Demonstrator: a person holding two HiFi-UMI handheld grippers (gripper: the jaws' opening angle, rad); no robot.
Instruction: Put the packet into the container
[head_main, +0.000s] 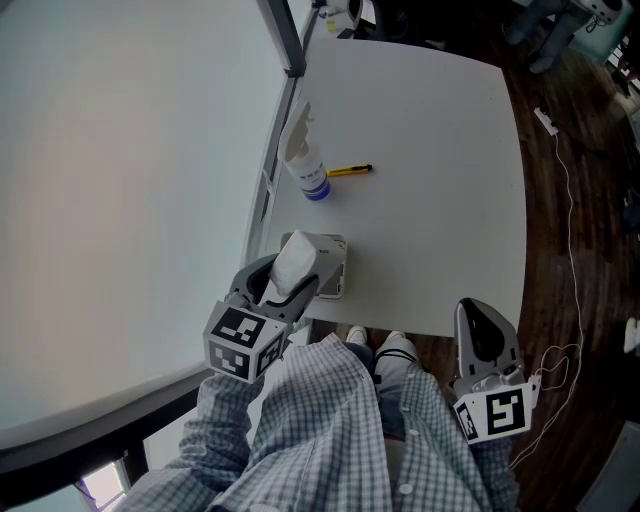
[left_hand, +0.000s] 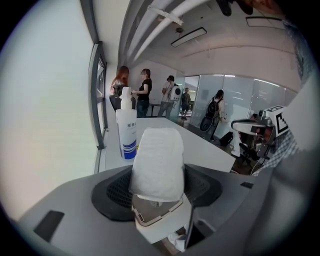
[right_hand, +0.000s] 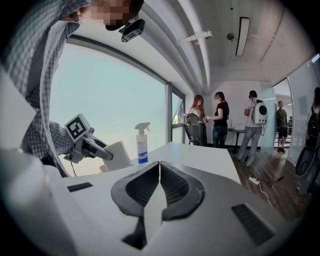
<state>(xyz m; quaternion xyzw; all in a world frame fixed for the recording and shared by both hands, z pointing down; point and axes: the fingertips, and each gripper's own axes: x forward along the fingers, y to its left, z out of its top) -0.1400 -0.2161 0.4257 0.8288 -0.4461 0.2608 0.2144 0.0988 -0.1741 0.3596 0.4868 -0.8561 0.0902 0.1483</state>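
Print on the spray bottle (left_hand: 128, 131) is unreadable.

One of each thing on the table, two grippers, a few onlookers.

One table (head_main: 430, 180) carries one spray bottle (head_main: 308, 165) and one yellow pen (head_main: 350, 171) at its far left, and one container (head_main: 335, 268) at its near left edge, with one packet (head_main: 293, 262) over it. Two grippers show: the left gripper (head_main: 292, 285) near left, the right gripper (head_main: 475, 312) near right. At least four people (right_hand: 220, 122) stand far off.

Left gripper (head_main: 297, 284) round packet (head_main: 295, 258); right gripper (head_main: 475, 312) closed.
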